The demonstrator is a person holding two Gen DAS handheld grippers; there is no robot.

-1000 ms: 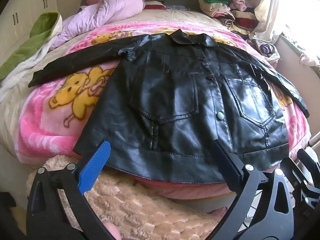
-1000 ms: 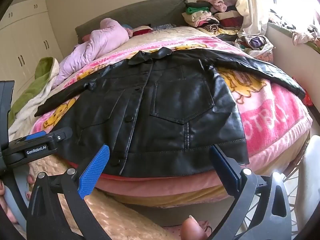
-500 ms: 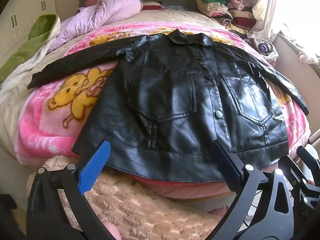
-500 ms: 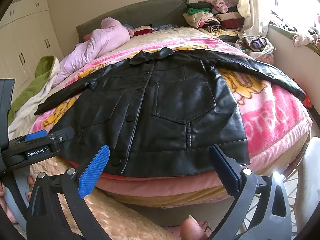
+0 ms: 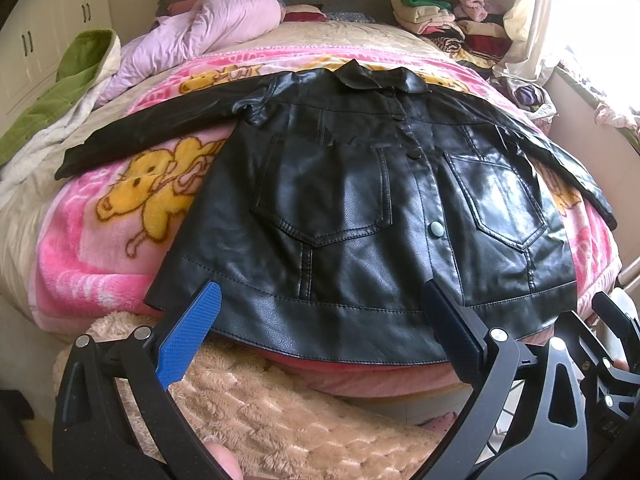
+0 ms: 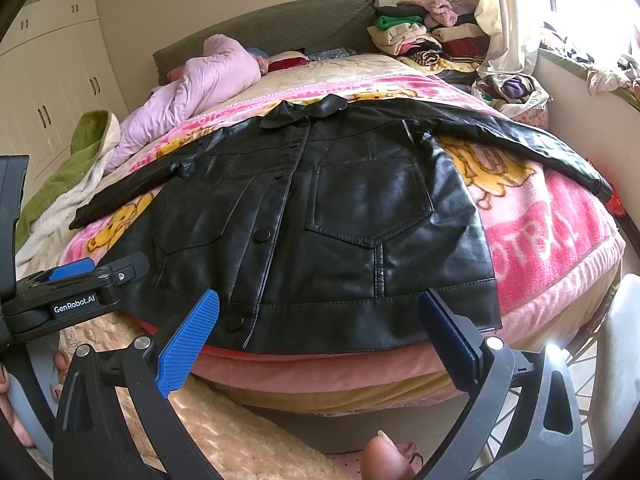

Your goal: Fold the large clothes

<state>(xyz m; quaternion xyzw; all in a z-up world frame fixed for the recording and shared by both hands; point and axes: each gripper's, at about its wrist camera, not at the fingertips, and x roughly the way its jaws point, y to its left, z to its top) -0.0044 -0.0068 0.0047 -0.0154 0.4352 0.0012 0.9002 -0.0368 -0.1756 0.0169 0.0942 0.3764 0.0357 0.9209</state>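
A black leather jacket [image 5: 360,208] lies flat, front up and buttoned, on a pink cartoon blanket [image 5: 132,208] on the bed, both sleeves spread out sideways, collar at the far end. It also shows in the right wrist view [image 6: 320,224]. My left gripper [image 5: 320,316] is open and empty, just short of the jacket's near hem. My right gripper [image 6: 318,320] is open and empty, also just short of the hem, to the right of the left one. The left gripper's body [image 6: 76,296] shows at the left of the right wrist view.
A beige fluffy blanket [image 5: 280,412] hangs over the bed's near edge below the grippers. A lilac quilt [image 5: 208,24] and a green towel [image 5: 60,96] lie at the far left. Stacked clothes [image 5: 440,16] sit at the far right by the curtain [image 6: 508,20].
Both grippers have drifted slightly toward the jacket's hem. The jacket has not moved.
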